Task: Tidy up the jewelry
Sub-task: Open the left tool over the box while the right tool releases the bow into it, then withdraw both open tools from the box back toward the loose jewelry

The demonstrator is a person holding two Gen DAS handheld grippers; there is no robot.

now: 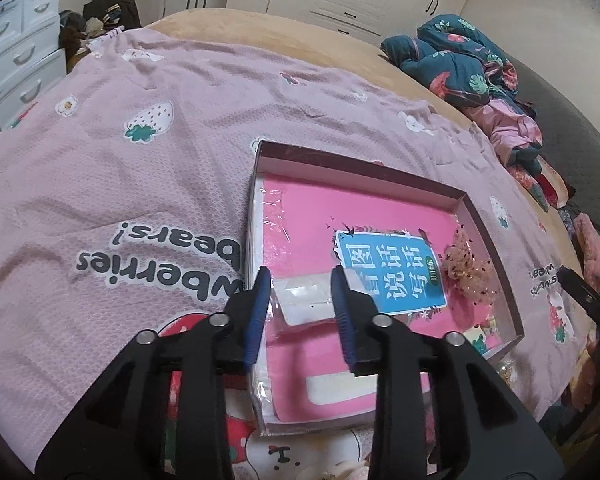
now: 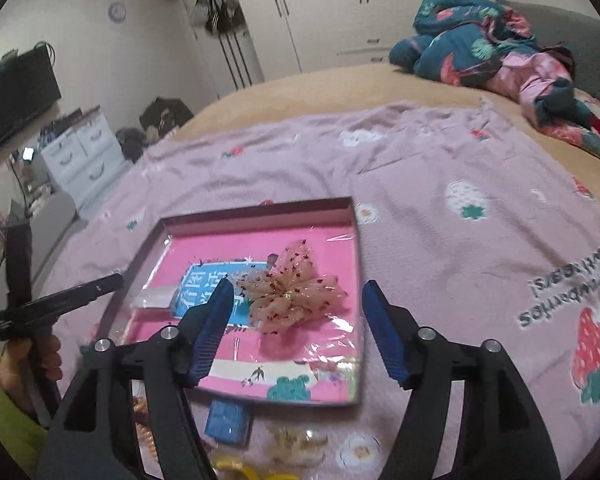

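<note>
Ribbed blue left tongs (image 1: 302,308) are clamped on a clear plastic packet (image 1: 306,298) above the shallow cardboard box (image 1: 496,236), where a sequinned gauze bow (image 2: 296,294) is held on glossy pink wrap; right tongs (image 2: 300,330) gape apart.

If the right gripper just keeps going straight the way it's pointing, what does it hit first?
Probably the sheer pink hair bow lying in the box: it sits in line with the gap of the open right gripper. Depth is unclear, so it may pass just above.

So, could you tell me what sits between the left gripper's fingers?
A small clear packet sits between the left gripper fingers, over the tray, in the left wrist view.
</note>
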